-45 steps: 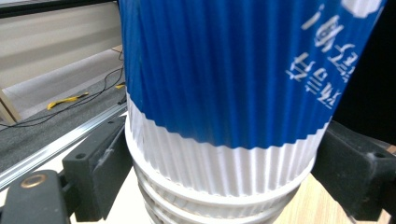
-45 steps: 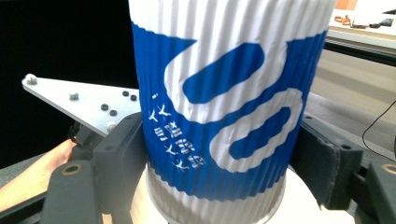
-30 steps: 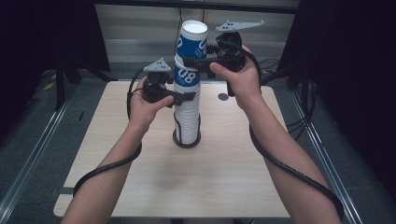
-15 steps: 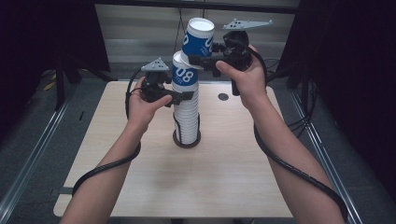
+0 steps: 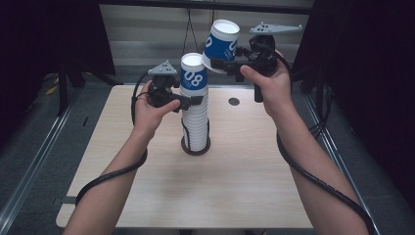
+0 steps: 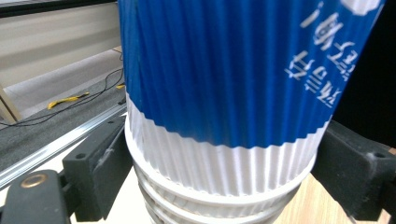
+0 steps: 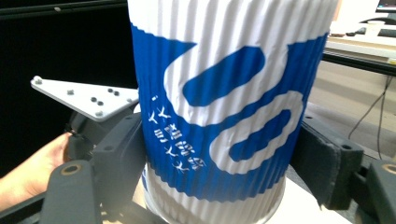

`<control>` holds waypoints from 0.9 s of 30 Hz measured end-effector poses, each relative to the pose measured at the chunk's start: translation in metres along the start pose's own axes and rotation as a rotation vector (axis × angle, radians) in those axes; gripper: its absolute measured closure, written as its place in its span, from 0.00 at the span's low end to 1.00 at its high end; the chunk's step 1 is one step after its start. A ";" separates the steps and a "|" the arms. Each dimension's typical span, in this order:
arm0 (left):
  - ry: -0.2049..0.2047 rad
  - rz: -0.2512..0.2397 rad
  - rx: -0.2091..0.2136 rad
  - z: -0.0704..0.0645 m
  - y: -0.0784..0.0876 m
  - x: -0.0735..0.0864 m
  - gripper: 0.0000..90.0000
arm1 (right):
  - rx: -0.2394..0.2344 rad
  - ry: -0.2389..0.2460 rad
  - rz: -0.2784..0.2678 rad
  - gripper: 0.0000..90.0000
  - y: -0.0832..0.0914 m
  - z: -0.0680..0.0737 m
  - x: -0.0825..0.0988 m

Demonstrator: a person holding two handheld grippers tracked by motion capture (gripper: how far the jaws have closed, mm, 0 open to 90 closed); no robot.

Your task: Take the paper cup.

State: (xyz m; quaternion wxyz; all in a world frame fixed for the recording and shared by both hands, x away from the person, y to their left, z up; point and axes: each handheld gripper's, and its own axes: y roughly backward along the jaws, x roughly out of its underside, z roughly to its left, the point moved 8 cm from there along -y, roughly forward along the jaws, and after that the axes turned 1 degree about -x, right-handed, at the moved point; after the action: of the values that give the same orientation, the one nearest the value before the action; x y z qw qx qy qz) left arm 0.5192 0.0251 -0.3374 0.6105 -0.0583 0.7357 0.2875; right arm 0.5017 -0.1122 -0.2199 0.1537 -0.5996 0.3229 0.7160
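A tall stack of ribbed blue-and-white paper cups [image 5: 195, 122] stands mouth-down at the table's middle. My left gripper [image 5: 193, 100] is shut on the stack just below its top cup [image 5: 193, 73]; in the left gripper view the jaws press both sides of the stack [image 6: 224, 93] at its white band. A single cup [image 5: 221, 44] hangs up and to the right of the stack, free of it and tilted, with my right gripper [image 5: 219, 58] shut on its lower part. The right gripper view has that cup [image 7: 224, 107] clamped between both jaws.
The wooden table [image 5: 254, 186] has a small black round hole [image 5: 234, 102] at the back right. A dark ring [image 5: 195, 148] lies under the stack. Cables trail from both grippers along the forearms. Metal rails [image 5: 29, 171] run on the floor at left.
My right gripper has carried the top cup off the stack, up and to the right, and tilted it. The left gripper and the stack have stayed put.
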 end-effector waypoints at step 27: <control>0.028 0.001 0.005 0.000 0.001 0.000 0.12 | 0.073 0.009 0.052 0.26 0.024 -0.028 0.048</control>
State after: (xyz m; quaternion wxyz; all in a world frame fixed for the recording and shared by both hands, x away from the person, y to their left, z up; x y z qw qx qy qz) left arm 0.5187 0.0256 -0.3369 0.6002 -0.0603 0.7448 0.2852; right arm 0.4976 -0.1564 -0.2616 0.1553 -0.5882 0.3650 0.7047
